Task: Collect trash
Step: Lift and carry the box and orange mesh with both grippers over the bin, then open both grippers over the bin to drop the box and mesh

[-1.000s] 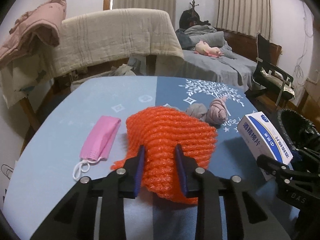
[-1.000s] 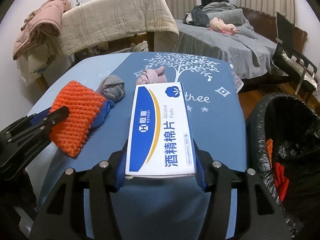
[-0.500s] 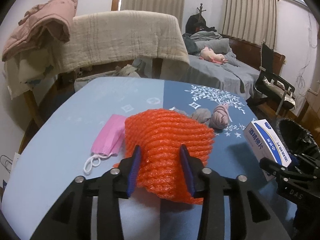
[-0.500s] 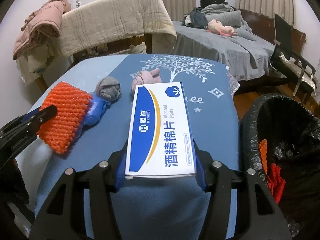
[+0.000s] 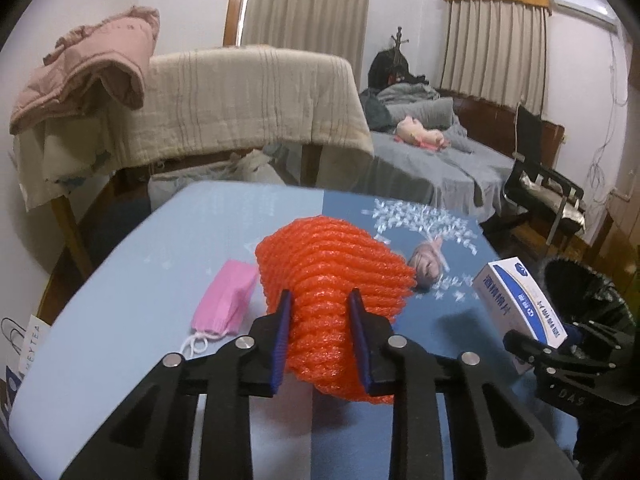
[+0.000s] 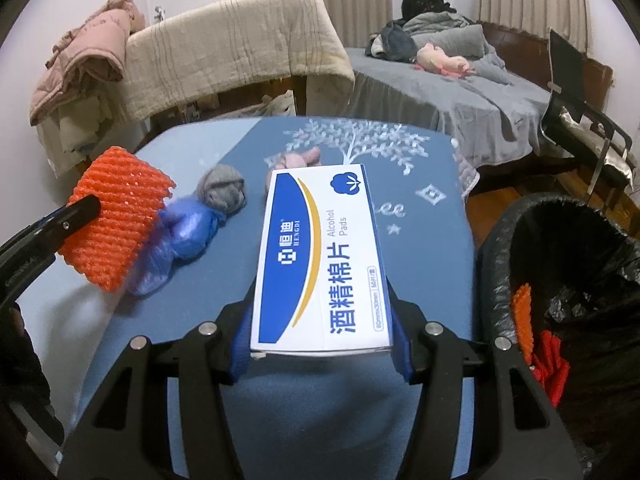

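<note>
From the right wrist view, the black-lined trash bin [image 6: 560, 280] gapes open at 3 o'clock; rolled socks [image 6: 224, 190] and a blue plastic bag [image 6: 180, 240] crowd 10 o'clock.

Right gripper [image 6: 322, 340]: clamped on the sides of a white-and-blue alcohol pads box [image 6: 320, 256], held above the tabletop [image 6: 424, 240]
Left gripper [image 6: 86, 210]: grips orange foam netting [image 6: 116, 220] near the left edge
Bin [image 6: 560, 300]: black-lined, beside the right edge
</note>
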A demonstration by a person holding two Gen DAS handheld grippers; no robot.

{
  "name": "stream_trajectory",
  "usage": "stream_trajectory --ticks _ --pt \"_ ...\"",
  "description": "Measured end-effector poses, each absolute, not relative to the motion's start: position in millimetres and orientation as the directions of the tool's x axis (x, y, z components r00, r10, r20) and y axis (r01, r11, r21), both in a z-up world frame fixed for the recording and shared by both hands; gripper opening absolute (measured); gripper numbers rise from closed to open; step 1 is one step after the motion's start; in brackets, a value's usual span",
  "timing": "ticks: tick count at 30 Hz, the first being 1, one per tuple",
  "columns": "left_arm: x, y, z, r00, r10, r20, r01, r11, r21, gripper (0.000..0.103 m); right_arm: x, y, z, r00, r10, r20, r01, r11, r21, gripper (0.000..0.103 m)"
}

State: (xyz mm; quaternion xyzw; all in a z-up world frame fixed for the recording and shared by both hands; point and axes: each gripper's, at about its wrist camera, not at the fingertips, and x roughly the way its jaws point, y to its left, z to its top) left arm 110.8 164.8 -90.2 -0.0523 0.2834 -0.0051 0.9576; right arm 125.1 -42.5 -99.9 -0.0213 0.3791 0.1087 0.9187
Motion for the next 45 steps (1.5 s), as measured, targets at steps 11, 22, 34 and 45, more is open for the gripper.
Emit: stream_trajectory --ticks 11,22,34,45 --pt "101 119 -52 0.875 -0.095 -0.475 0.057 0.994 -0.094 0.027 112 -71 -61 0.757 0.169 -0.631 -0.176 0.983 0.052 0.054" --pt "100 41 -59 0.846 -0.219 -0.485 0.198 0.976 -0.095 0.027 91 -145 -50 0.78 0.053 -0.624 -0.04 0.999 0.036 0.054" --pt "117 -43 -64 0.804 -0.349 -0.482 0.341 0.934 -0.108 0.027 75 -229 -61 0.773 -0.094 -0.628 0.136 0.99 0.02 0.054" --pt "143 -120 -66 0.749 -0.449 -0.487 0.448 0.885 -0.127 0.027 73 -300 -67 0.754 -0.199 -0.626 0.263 0.965 0.01 0.054"
